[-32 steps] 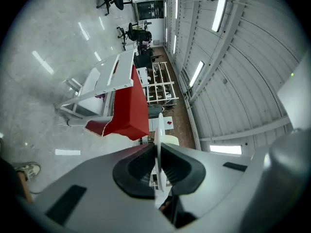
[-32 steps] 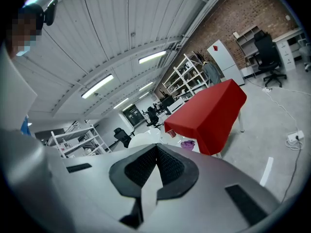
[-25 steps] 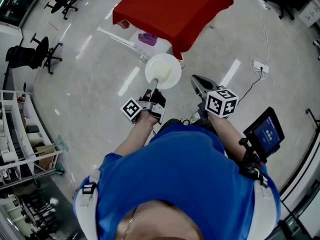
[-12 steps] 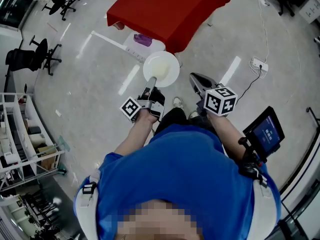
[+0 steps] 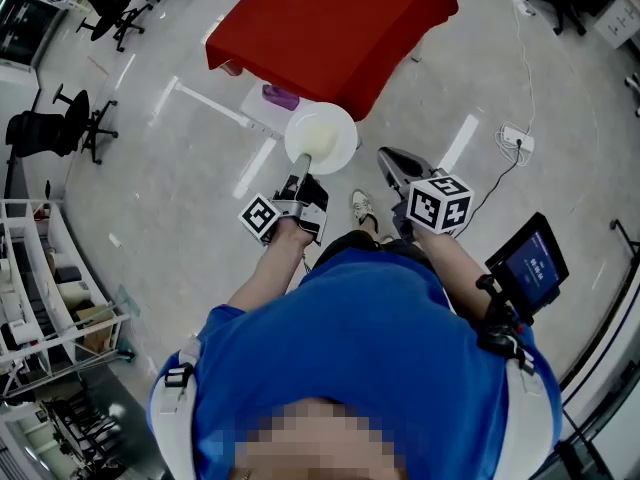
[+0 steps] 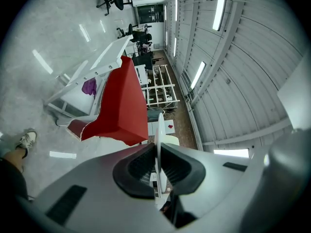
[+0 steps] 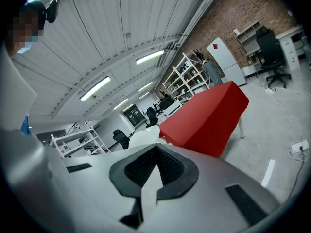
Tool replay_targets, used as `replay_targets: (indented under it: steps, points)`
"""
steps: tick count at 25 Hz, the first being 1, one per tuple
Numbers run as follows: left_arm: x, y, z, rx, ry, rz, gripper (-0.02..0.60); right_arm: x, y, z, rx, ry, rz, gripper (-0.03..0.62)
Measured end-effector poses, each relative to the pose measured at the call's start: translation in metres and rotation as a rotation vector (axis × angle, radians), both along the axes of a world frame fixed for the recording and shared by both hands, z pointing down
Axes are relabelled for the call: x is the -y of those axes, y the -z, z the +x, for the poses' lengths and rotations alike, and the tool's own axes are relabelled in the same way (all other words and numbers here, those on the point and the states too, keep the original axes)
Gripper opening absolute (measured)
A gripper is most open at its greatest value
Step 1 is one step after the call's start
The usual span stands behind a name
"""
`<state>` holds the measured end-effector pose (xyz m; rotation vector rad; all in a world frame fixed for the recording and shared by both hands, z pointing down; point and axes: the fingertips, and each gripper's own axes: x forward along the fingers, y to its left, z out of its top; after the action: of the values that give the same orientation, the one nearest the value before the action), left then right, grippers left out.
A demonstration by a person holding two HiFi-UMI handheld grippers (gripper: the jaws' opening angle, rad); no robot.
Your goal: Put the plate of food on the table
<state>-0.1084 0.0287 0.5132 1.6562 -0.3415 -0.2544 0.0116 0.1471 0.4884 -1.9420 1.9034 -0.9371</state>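
Observation:
A round white plate (image 5: 321,136) with something pale on it hangs over the floor, just short of the red-covered table (image 5: 335,23). My left gripper (image 5: 306,161) is shut on the plate's near rim. In the left gripper view the plate (image 6: 158,144) shows edge-on, pinched between the dark pads, with the red table (image 6: 121,106) beyond. My right gripper (image 5: 392,161) hovers to the plate's right, shut with nothing held. From the right gripper view the plate (image 7: 141,137) sits at the left and the table (image 7: 209,118) ahead.
A purple object (image 5: 281,97) lies on a white frame under the table's near edge. Office chairs (image 5: 50,133) stand at the far left, with a shelf rack (image 5: 40,298) nearer. A power strip (image 5: 518,140) and its cable lie on the floor at right. A screen (image 5: 530,268) hangs at my right side.
The person has stepped toward the table. The plate, still held by the left gripper, now sits closer to the red table's near edge. The right gripper came along.

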Motion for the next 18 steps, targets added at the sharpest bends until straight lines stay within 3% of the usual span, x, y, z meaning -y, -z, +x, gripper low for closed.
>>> replay_targets:
  steps: [8,18]
  points:
    - [0.064,0.001,0.05,0.006,0.02,-0.001,0.023,0.064,0.003,0.053,-0.001,0.025,-0.012,0.002]
    - [0.137,0.0,0.066,0.009,0.059,-0.011,0.023,0.142,0.009,0.074,-0.02,0.056,-0.017,0.002]
